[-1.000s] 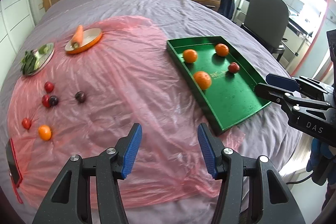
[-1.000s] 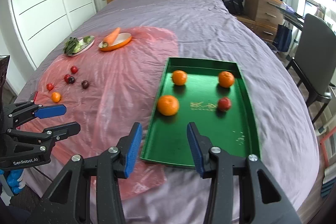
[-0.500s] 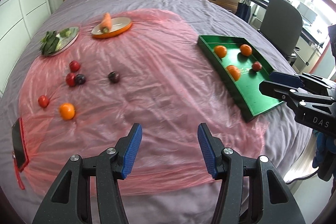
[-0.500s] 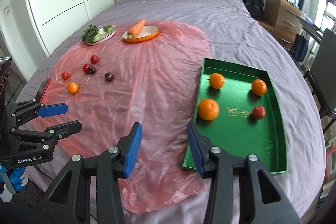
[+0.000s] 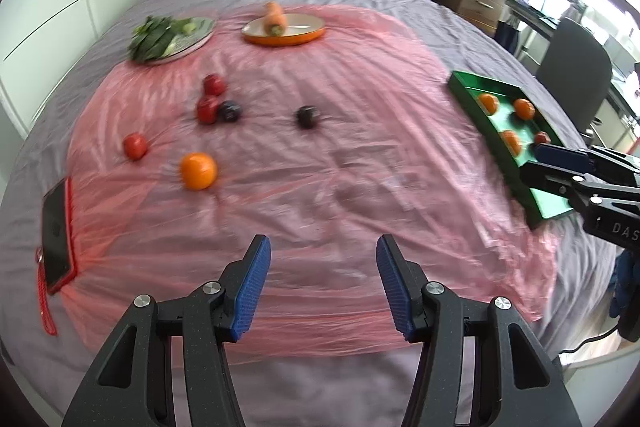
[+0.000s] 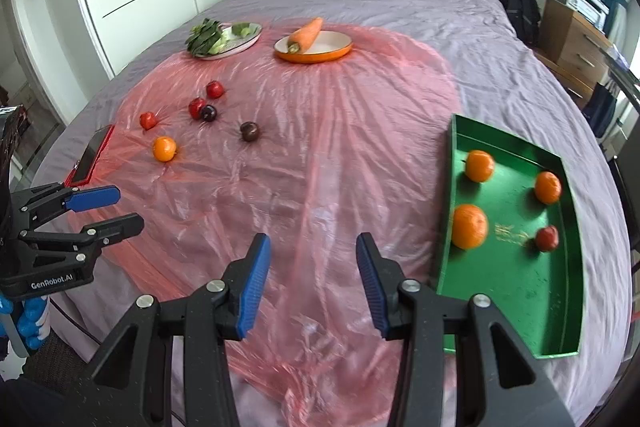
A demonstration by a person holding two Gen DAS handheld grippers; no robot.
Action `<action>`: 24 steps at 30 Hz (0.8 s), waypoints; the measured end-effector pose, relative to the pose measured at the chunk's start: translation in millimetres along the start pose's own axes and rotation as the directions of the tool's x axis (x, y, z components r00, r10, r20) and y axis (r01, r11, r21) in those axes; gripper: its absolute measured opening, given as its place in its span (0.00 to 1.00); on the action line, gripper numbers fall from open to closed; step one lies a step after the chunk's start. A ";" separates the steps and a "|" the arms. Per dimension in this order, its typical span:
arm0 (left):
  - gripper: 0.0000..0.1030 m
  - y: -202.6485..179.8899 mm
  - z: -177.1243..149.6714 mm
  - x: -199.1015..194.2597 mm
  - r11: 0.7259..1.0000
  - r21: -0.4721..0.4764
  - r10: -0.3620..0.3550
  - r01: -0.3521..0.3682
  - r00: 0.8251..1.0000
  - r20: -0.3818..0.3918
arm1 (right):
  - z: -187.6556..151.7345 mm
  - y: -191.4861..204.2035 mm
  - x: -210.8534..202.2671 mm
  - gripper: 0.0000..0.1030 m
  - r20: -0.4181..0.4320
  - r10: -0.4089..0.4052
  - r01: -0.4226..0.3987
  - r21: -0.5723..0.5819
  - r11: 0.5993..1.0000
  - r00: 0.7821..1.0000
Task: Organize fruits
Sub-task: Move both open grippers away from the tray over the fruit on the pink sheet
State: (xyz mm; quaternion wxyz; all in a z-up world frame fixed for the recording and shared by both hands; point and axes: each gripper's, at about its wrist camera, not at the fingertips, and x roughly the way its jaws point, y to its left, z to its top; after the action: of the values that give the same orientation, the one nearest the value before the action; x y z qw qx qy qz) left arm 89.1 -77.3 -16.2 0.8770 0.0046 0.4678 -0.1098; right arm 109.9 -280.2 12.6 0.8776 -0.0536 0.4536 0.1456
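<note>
A green tray (image 6: 560,327) on the right of the bed holds three oranges (image 6: 469,225) and one small red fruit (image 6: 546,238). On the pink plastic sheet (image 5: 320,167) at the left lie a loose orange (image 5: 198,171), three red fruits (image 5: 135,145) and two dark plums (image 5: 307,116). My left gripper (image 5: 320,279) hangs open and empty over the sheet's near edge, well short of the loose fruit. My right gripper (image 6: 312,275) is open and empty over the sheet, just left of the tray's near corner.
An orange-rimmed plate with a carrot (image 6: 306,34) and a plate of leafy greens (image 6: 222,37) sit at the far end of the sheet. A phone in a red case (image 5: 58,233) lies at the sheet's left edge. An office chair (image 5: 576,67) and drawers stand right of the bed.
Both grippers have swung left across the bed: the tray has slid to the right in both views and the loose fruit has come nearer the middle. Jaw openings are unchanged.
</note>
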 end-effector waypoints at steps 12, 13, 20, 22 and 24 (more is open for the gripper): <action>0.48 77.9 -13.0 11.1 0.987 -0.126 0.100 -0.101 0.995 -0.014 | 19.3 33.4 45.4 0.69 -0.059 0.051 -0.055 -0.063 0.997 0.997; 0.48 83.1 -13.7 12.1 0.986 -0.132 0.104 -0.105 0.994 -0.015 | 20.6 35.0 48.0 0.69 -0.063 0.054 -0.058 -0.066 0.996 0.997; 0.48 108.0 -15.8 19.9 0.978 -0.172 0.117 -0.119 0.993 -0.020 | 30.7 51.1 70.9 0.69 -0.086 0.088 -0.096 -0.095 0.991 0.992; 0.48 110.5 -14.8 21.4 0.978 -0.173 0.116 -0.117 0.993 -0.016 | 33.8 57.9 77.1 0.69 -0.090 0.104 -0.113 -0.106 0.988 0.990; 0.48 112.7 -13.0 23.1 0.978 -0.172 0.114 -0.115 0.993 -0.011 | 37.9 65.0 84.0 0.69 -0.093 0.124 -0.135 -0.117 0.984 0.988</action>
State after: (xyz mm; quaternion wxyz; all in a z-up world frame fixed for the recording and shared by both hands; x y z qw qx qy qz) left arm 113.0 29.9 -53.2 0.8787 -0.0441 0.4750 -0.0183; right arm 165.5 -192.4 -31.1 0.8410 -0.0841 0.4836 0.2277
